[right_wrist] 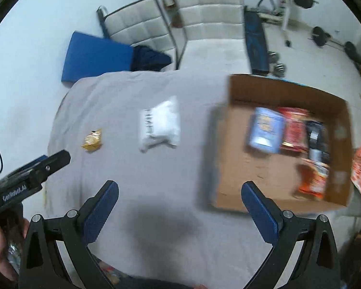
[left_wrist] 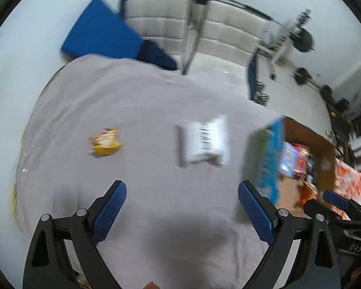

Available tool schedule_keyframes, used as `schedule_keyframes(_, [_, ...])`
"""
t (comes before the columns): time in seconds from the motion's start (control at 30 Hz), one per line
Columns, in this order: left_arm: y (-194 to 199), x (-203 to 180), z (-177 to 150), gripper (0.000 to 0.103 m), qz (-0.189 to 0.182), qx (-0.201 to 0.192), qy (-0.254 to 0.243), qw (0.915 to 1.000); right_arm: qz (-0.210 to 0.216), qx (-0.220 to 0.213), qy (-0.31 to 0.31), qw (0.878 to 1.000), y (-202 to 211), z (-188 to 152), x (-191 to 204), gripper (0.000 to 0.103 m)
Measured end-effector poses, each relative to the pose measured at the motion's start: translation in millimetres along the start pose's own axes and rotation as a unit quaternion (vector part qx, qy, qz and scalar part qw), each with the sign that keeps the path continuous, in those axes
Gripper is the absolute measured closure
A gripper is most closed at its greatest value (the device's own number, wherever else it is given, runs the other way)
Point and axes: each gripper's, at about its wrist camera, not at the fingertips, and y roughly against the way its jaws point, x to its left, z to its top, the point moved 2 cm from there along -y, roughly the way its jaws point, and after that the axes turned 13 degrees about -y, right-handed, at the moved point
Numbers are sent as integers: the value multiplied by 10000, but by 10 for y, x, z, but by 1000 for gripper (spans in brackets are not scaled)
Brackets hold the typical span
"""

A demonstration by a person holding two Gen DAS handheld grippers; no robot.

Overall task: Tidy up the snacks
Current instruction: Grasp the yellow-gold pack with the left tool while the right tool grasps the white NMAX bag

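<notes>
Snack packets, two, loose on grey-clothed tabletop (right_wrist: pixel 156 192): white packet (right_wrist: pixel 160 124) and small yellow packet (right_wrist: pixel 92 140). Likely light, crinkly, slippery; best pinched across a flat middle. Both lying well ahead of left tongs (left_wrist: pixel 181 210) and right tongs (right_wrist: pixel 180 207), each spread wide, empty. Cardboard box (right_wrist: pixel 235 168) at right, already holding several packets.

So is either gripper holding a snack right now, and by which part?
Neither. The left gripper and the right gripper are both open, nothing between the fingers.
</notes>
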Motion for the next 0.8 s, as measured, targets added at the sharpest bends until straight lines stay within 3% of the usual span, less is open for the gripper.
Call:
schedule_keyframes(0.17, [-352,671,59,8,129,284,483,9983,-99,544,-33,9985,-890,396,491,0])
schedule_keyframes(0.43, [-1197,1538,118,8,107,938,1157,9888,-865,958,-110,9916,-2126,843,745,0])
schedule_keyframes(0.63, [-1798,1851,139,8,-197,1442,1506,9778,-1073,1197,-106,9869,-2591,934,845,0])
schedule_keyframes(0.8, [-2126,1859,205,8,-377,1747,1518,9721,-1218,1343,-65,9834,-2845,936,931,0])
